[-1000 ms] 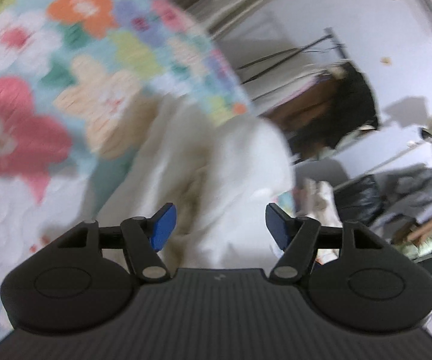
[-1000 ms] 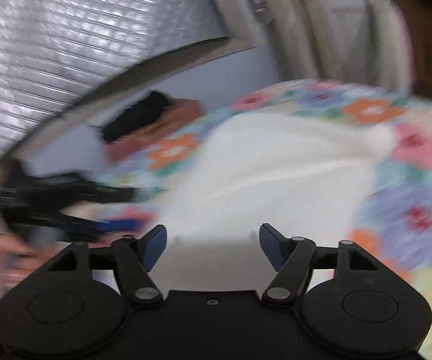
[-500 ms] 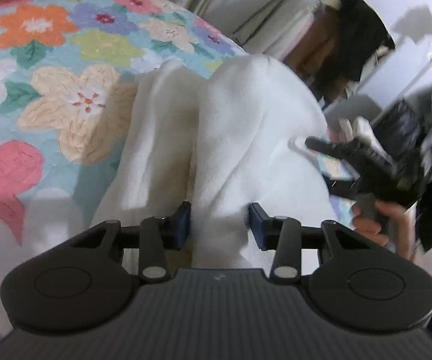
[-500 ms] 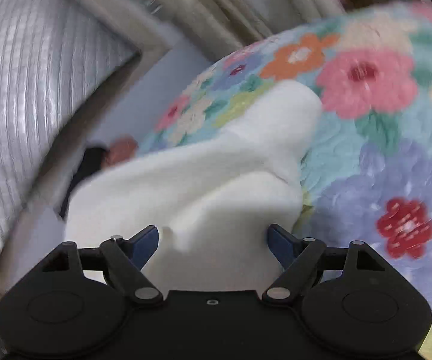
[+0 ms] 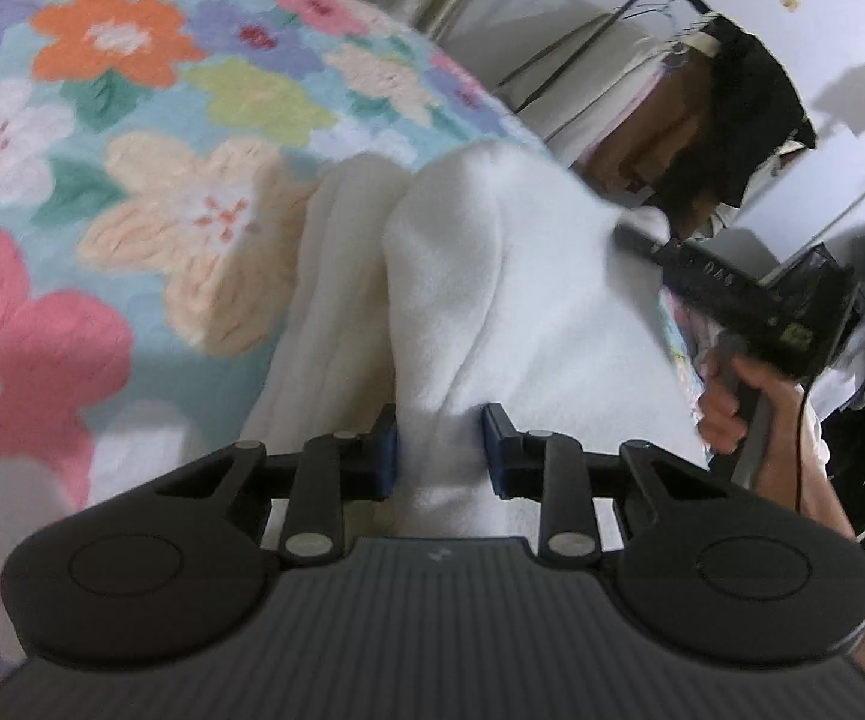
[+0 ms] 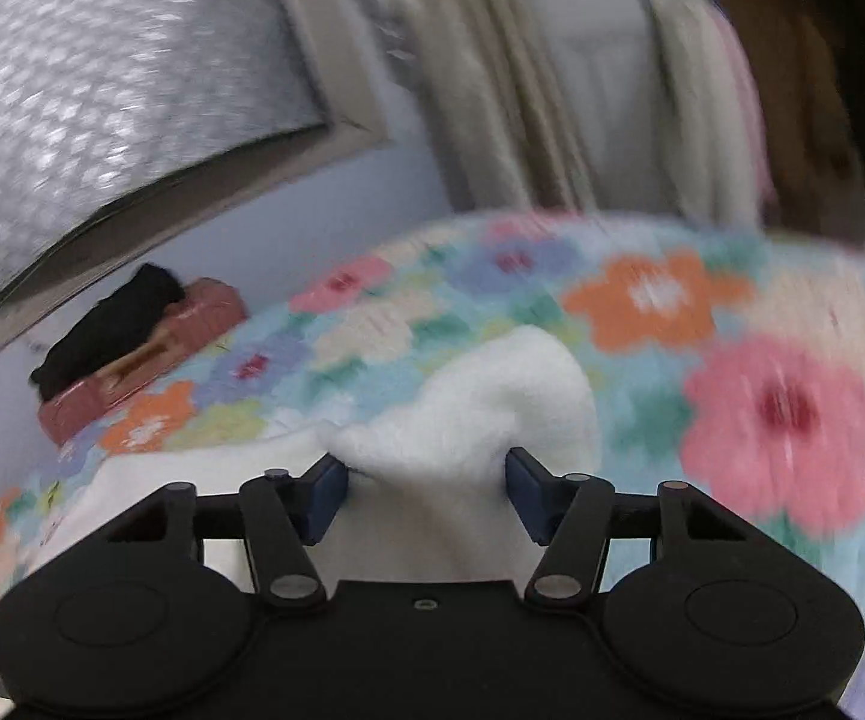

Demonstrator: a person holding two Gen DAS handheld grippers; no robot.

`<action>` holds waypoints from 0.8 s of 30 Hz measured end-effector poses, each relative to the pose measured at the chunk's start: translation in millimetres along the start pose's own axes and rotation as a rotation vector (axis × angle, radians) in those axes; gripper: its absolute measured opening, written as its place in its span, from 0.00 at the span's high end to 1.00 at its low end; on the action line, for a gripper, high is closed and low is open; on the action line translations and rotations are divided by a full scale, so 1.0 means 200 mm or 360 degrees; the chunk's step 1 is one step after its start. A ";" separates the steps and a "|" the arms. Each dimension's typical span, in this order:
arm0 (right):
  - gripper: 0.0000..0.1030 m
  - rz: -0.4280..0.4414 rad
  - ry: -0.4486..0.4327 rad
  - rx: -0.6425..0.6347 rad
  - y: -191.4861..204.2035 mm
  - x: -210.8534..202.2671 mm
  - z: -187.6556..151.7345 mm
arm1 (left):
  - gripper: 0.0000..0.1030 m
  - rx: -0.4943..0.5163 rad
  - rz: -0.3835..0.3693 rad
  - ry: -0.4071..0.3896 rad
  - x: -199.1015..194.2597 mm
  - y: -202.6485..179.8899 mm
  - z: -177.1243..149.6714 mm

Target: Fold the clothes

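the fluffy white fleece garment lay bunched on the flower-patterned quilt, its length running away from both tools. the left gripper pinched a narrow ridge; the right gripper, jaws wider, bracketed another fold, contact unclear.

A home bedroom: a flower-patterned bedspread is covering the bed, curtains hanging beyond it.

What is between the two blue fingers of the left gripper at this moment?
In the left wrist view, a bunched fold of the white fleece garment fills the gap of the left gripper, both pads pressing it.
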State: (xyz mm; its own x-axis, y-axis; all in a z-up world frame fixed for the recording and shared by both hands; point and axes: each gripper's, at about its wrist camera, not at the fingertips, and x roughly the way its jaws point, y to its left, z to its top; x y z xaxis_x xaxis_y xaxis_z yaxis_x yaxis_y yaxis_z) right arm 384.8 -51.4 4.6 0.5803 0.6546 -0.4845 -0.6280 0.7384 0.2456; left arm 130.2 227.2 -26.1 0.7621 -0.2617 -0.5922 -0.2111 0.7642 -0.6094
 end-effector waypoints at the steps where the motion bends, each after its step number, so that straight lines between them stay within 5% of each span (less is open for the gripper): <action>1: 0.38 -0.0025 0.0047 -0.0062 0.02 0.02 0.02 | 0.72 0.0010 -0.0003 0.0019 -0.01 0.01 0.00; 4: 0.38 -0.0119 0.0318 -0.0285 0.10 0.14 0.05 | 0.72 0.0014 -0.0012 0.0037 -0.03 0.03 0.02; 9: 0.37 -0.0234 0.0448 -0.0522 0.24 0.17 0.10 | 0.67 -0.0052 0.0010 0.0034 -0.01 0.07 0.02; 15: 0.31 -0.0054 0.0253 -0.0576 0.50 -0.10 0.11 | 0.64 -0.0069 0.0082 -0.0009 -0.05 0.08 0.03; 20: 0.30 0.0061 0.0497 -0.0693 0.70 0.01 0.01 | 0.64 0.0030 0.0286 -0.0071 -0.10 0.02 0.02; 24: 0.27 0.0143 0.0716 -0.0711 0.83 0.14 -0.07 | 0.65 0.0018 0.0312 -0.0045 -0.13 -0.01 0.00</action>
State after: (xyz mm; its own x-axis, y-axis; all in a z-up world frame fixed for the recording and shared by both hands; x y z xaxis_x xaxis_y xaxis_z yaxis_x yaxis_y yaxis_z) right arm 289.4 88.3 19.5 0.3016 0.5072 -0.8073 -0.8762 0.4813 -0.0250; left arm 110.8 232.7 -10.4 0.7238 -0.0909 -0.6840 -0.3505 0.8055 -0.4779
